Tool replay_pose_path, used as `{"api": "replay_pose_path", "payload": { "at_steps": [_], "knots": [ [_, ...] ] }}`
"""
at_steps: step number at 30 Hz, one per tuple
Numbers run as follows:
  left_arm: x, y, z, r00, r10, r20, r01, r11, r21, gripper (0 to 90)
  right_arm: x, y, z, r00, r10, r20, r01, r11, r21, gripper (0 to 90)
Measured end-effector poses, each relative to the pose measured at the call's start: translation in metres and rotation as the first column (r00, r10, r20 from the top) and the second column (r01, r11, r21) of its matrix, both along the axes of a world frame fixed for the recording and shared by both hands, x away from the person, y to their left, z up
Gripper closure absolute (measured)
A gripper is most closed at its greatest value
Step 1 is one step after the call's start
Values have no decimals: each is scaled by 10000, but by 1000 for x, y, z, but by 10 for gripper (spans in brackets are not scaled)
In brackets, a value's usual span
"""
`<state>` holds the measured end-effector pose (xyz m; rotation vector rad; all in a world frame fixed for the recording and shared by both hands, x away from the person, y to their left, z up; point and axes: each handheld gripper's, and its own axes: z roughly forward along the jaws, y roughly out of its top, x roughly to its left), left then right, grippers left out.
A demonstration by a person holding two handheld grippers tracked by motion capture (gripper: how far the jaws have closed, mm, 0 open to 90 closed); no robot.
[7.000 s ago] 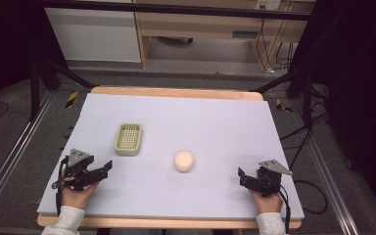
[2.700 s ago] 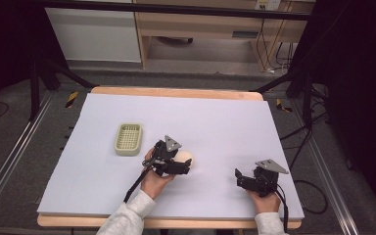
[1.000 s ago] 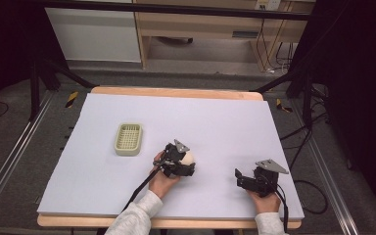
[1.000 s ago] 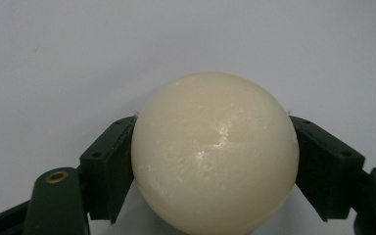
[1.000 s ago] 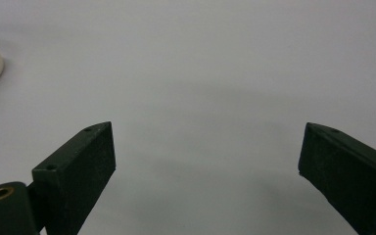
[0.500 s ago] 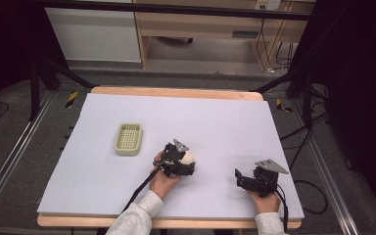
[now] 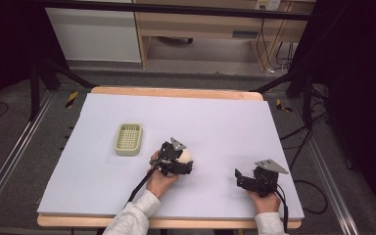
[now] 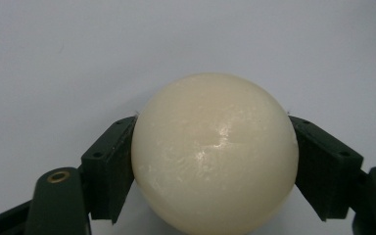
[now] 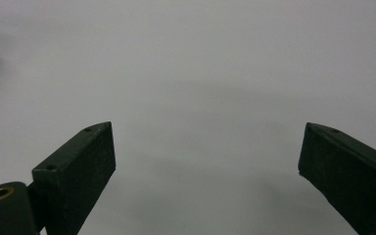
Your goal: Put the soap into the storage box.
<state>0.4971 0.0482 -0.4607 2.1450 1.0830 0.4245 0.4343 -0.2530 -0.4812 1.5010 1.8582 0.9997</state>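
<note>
A cream-coloured ball (image 7: 184, 156) lies on the pale sheet near the middle of the table. My left gripper (image 7: 185, 163) is around it, and in the left gripper view both black jaws press against the sides of the ball (image 8: 214, 154). A small pale green basket (image 7: 128, 138) stands to the left of the ball, apart from it. My right gripper (image 7: 239, 177) rests near the front right of the sheet. In the right gripper view its jaws stand wide apart over bare sheet, right gripper (image 9: 206, 161) holding nothing.
The pale sheet (image 7: 215, 122) covers a wooden table (image 7: 176, 92) whose rim shows at the back and front. Dark stand legs and cables flank the table on both sides. A cabinet and shelf stand behind it.
Since seven seconds ago my left gripper moved from the front left corner to the ball and closed on it. Over the last second nothing visibly shifted. The right gripper stayed put.
</note>
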Motion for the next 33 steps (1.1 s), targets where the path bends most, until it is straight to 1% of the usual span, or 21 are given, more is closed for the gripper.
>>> {"api": "replay_pose_path", "payload": {
  "at_steps": [7,10,11,13,14,19,20,21,25,26,30,31,33],
  "knots": [
    [-4,8,8,9999,-126,43,125,9999,116,240,0,0,0,10000,-6,29,6,10000,-26,73],
    [-5,13,10,9999,-127,51,127,9999,27,240,-1,0,0,10000,-20,50,20,10000,-6,73],
    [-5,14,11,10000,-64,65,65,10000,-64,240,-1,0,0,10000,-13,41,13,10000,8,73],
    [-5,19,14,9999,-97,51,97,10000,7,240,-1,0,0,9999,-52,105,52,10000,-35,74],
    [-5,20,15,10000,-56,64,56,10000,-60,240,-1,0,0,9999,-52,105,52,10000,-35,74],
    [-7,33,22,9999,-48,115,47,9999,102,240,-1,0,0,9999,-71,89,71,10000,4,74],
    [-7,33,22,9999,-48,115,47,9999,102,240,-1,0,0,9999,-71,89,71,10000,4,74],
    [-8,38,24,9999,11,150,-13,10000,98,240,-1,0,0,9999,-74,69,74,10000,4,74],
    [-8,44,27,9998,44,206,-46,9999,126,240,-1,0,-1,10000,-70,65,70,10000,-11,74],
    [-8,48,29,9998,66,183,-69,9998,161,240,-1,0,-1,10000,-62,48,62,10000,-19,74],
    [-8,53,32,9998,113,157,-116,9997,194,241,-1,1,-1,10000,-66,45,66,10000,-32,74],
    [-8,54,32,9997,138,186,-140,9998,119,241,-1,1,-1,10000,-75,23,76,10000,-34,75],
    [-8,57,34,9997,154,186,-156,9998,101,241,-1,1,-1,10000,-66,26,66,10000,-38,74]
  ]
}}
